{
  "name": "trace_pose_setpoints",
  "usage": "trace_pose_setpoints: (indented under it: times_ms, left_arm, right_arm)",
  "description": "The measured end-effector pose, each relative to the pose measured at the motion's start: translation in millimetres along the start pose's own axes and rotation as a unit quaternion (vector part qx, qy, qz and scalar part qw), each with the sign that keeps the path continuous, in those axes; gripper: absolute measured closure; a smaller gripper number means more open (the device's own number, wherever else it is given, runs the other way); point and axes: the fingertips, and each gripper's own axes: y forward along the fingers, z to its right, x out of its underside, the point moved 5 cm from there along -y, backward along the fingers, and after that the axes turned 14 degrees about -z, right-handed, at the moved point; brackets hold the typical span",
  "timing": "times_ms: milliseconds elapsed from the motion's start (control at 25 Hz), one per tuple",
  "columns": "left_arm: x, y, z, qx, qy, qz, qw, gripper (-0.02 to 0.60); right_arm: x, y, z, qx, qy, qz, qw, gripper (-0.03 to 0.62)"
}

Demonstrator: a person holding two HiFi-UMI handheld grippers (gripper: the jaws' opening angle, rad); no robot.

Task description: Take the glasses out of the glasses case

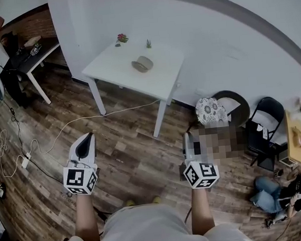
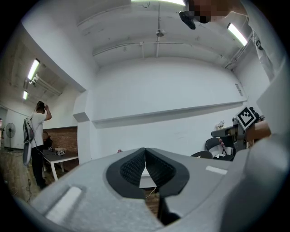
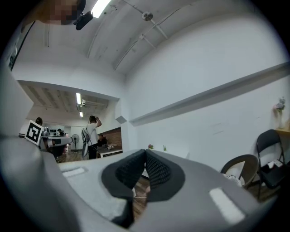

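Grey-beige and oval, the glasses case (image 1: 142, 64) lies on a white square table (image 1: 108, 63), well ahead of both sets of fingertips and roughly between their two lines. The grey left gripper (image 1: 89, 138) has its black ribbed pads (image 2: 131, 165) pressed together at the tips, with nothing between them. The grey right gripper (image 1: 185, 139) is likewise closed and empty, pads (image 3: 156, 170) touching. Both hang over brown wooden plank floor (image 1: 138, 161), short of the table. Beyond the case, farther from the fingers, stand a small pink-flowered plant (image 1: 122, 38) and a small green plant (image 1: 148, 43).
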Motion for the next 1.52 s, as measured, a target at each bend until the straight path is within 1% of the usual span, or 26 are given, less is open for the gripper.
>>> trace_pose_setpoints:
  times_ms: [440, 480, 560, 600, 1040, 1240, 1520]
  left_arm:
    - [-2.0, 6.1, 1.1, 0.005, 0.0, 0.0, 1.0, 0.568]
    - [-2.0, 7.2, 2.0, 0.007, 0.0, -0.001, 1.0, 0.556]
    - [-2.0, 10.2, 2.9, 0.01, -0.001, -0.003, 0.9999, 0.495]
    - [-2.1, 11.7, 2.9, 0.011, -0.002, -0.004, 0.9999, 0.492]
    - [-2.9, 27.6, 18.4, 0.018, -0.005, -0.012, 0.9998, 0.492]
    - [-7.7, 43.3, 33.7, 0.019, -0.003, -0.017, 0.9997, 0.492]
    - [-12.1, 64.8, 63.9, 0.011, -0.001, -0.018, 0.9998, 0.492]
  right_arm:
    - [0.6, 2.6, 4.0, -0.001, -0.001, -0.006, 1.0, 0.591]
    - [0.2, 3.0, 4.9, -0.001, -0.001, -0.006, 1.0, 0.591]
    - [0.2, 4.7, 6.8, -0.001, 0.0, -0.006, 1.0, 0.591]
    - [0.4, 5.9, 7.6, -0.001, 0.001, -0.007, 1.0, 0.591]
    - [3.9, 9.7, 23.9, -0.015, -0.001, -0.016, 1.0, 0.591]
    - [-1.2, 11.2, 43.5, -0.019, -0.001, -0.011, 1.0, 0.591]
    - [0.0, 16.3, 79.6, -0.031, 0.0, -0.013, 0.999, 0.591]
